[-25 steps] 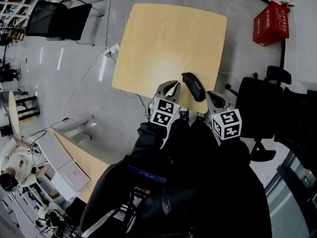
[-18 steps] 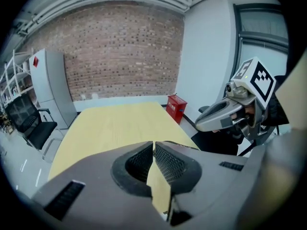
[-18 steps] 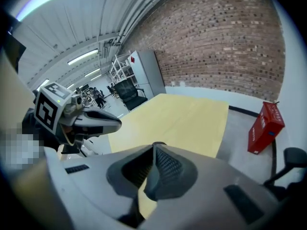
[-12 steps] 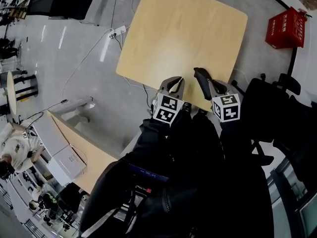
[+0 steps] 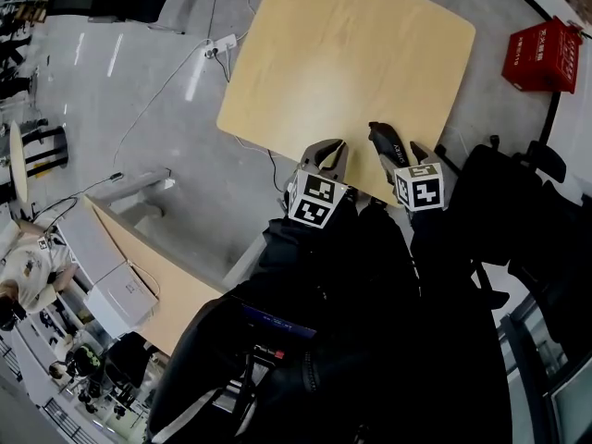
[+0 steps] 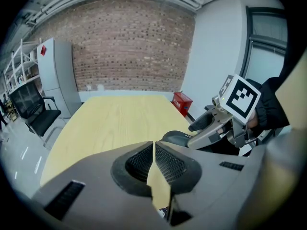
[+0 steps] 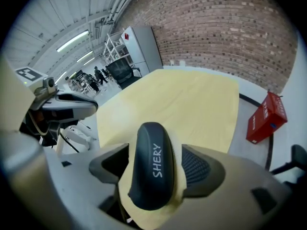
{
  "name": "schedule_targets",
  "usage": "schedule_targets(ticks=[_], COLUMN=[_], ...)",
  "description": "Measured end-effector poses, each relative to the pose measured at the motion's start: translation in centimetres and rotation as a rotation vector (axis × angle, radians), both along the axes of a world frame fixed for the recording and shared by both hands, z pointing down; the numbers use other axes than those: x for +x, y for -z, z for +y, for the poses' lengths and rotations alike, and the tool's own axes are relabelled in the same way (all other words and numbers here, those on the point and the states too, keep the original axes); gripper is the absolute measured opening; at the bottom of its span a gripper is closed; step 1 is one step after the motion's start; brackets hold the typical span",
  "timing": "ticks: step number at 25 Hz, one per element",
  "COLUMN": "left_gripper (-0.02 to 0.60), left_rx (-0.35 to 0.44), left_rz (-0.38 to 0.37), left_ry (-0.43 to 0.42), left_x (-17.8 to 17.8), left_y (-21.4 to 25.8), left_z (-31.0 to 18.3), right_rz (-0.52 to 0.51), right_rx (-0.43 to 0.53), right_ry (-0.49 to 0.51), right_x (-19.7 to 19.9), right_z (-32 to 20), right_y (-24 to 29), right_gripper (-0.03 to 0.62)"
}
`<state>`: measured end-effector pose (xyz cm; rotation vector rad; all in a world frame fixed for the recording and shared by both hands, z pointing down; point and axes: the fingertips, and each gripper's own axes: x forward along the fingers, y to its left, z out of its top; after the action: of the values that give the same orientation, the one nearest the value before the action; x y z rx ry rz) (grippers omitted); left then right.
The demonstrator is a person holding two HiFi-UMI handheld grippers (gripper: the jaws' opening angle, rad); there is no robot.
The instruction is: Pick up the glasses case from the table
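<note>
The dark glasses case (image 7: 151,164), printed SHERY, lies on the pale wooden table (image 5: 342,54) close to its near edge. My right gripper (image 7: 158,163) straddles it, pointing steeply down. Its jaws are opening, with the case between them and a strip of table showing beside the right-hand pad. From the head view the case (image 5: 385,141) pokes out ahead of the right gripper (image 5: 398,155). My left gripper (image 5: 326,153) hovers just left of it at the table edge, jaws shut and empty. The left gripper view shows its own tips (image 6: 153,147) together, the case (image 6: 176,138) and the right gripper (image 6: 211,128) beyond.
A red box (image 5: 541,54) stands on the floor beyond the table's right corner. A black office chair (image 5: 504,202) is close on my right. A power strip and cable (image 5: 217,44) lie on the floor at left, near a second table (image 5: 139,266).
My right gripper has dropped down and forward over the case, which now lies between its jaws instead of beside them. The left gripper has edged lower toward the table edge.
</note>
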<state>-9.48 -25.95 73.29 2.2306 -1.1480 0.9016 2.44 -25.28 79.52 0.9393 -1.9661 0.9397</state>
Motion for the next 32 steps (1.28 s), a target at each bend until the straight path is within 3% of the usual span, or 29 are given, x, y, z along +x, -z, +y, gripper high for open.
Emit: schedule_targets(ticks=[6, 16, 32], left_gripper=[0.000, 0.000, 0.000], left_rx=[-0.010, -0.011, 0.013], left_rz=[-0.001, -0.004, -0.003], left_ry=[0.000, 0.007, 0.004], left_x=[-0.4, -0.8, -0.6], left_y=[-0.5, -0.6, 0.5], left_z=[0.5, 0.9, 2.4], right_rz=[0.050, 0.102, 0.119], right_rx=[-0.071, -0.095, -0.004], right_ry=[0.029, 0.049, 0.066], right_x=[-0.5, -0.6, -0.2], right_z=[1.3, 2.2, 2.8], right_y=[-2.7, -4.5, -2.2], right_gripper=[0.356, 0.356, 0.347])
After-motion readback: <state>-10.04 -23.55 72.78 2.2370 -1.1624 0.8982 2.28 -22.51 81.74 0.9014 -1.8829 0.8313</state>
